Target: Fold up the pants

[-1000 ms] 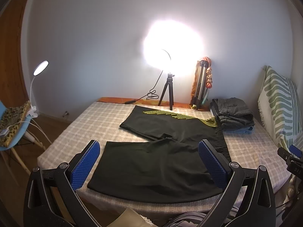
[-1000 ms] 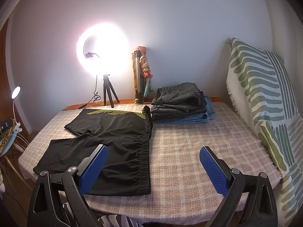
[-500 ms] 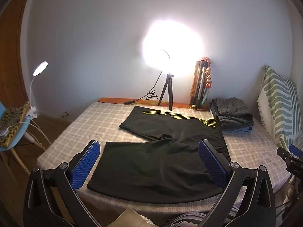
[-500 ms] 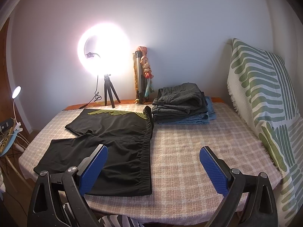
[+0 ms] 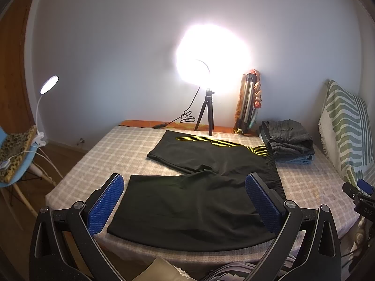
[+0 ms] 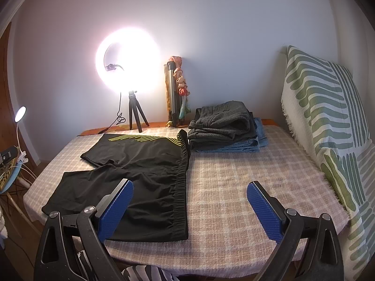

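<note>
Your left gripper (image 5: 185,201) hangs with its blue pads spread wide and empty above the near leg of the black shorts (image 5: 192,201); your right gripper (image 6: 189,207) is equally spread, the elastic waistband (image 6: 181,187) at its 11 o'clock. Beyond, at 12 o'clock, the folded clothes stack (image 6: 225,131) touches the shorts' far corner, and the ring light (image 6: 127,63) glares at 11.

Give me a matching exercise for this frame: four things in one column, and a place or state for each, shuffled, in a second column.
Things:
1. black shorts
2. folded clothes stack
3. ring light
4. left gripper

Places or states:
A. lit, on a small tripod by the wall
B. open, holding nothing
C. spread flat on the checked bedcover
D. piled at the far side, next to the shorts' waistband

Pairs: 1-C, 2-D, 3-A, 4-B
</note>
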